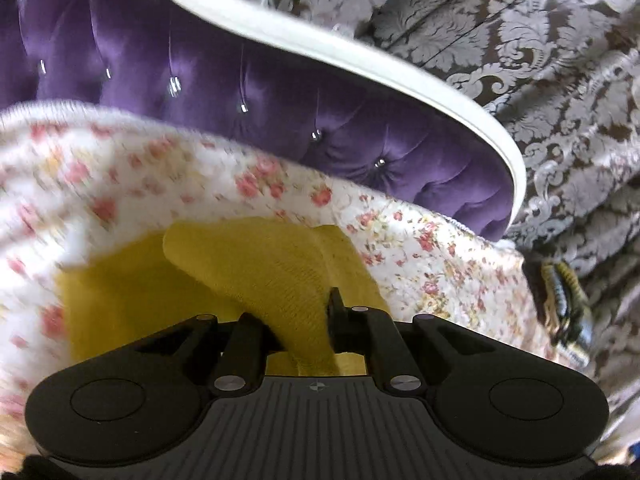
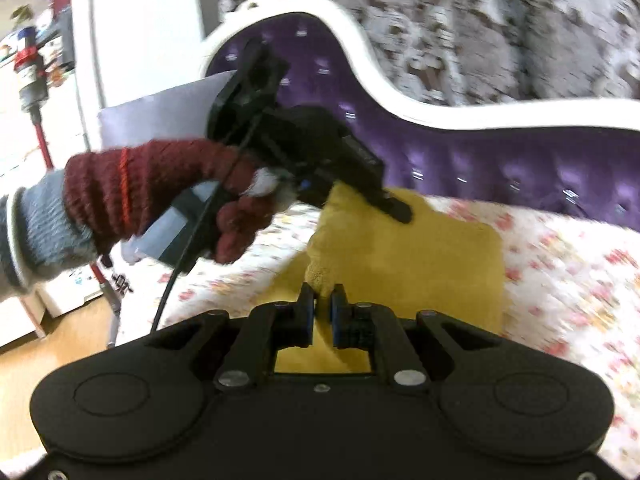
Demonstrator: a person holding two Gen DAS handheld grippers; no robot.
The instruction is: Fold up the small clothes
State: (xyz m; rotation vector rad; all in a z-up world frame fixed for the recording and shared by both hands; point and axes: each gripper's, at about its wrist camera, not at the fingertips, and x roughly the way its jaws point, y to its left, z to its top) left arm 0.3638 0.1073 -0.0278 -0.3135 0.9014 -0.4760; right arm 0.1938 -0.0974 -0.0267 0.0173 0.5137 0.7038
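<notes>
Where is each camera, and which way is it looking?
Left wrist: rides the left gripper, looking along its fingers at the mustard-yellow knitted cloth it pinches; only gripper shows.
Right wrist: rides the right gripper, facing the same cloth; the red-gloved left hand shows.
Shared: the cloth, rose-printed white bedspread and purple tufted headboard.

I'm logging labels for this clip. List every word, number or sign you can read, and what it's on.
No readable words or numbers.
Left tool body: a small round cross mark, no letters.
Clutter at far left in the right wrist view: coloured shapes, too blurred to read.
Yellow cloth and flowered cover: no text.
</notes>
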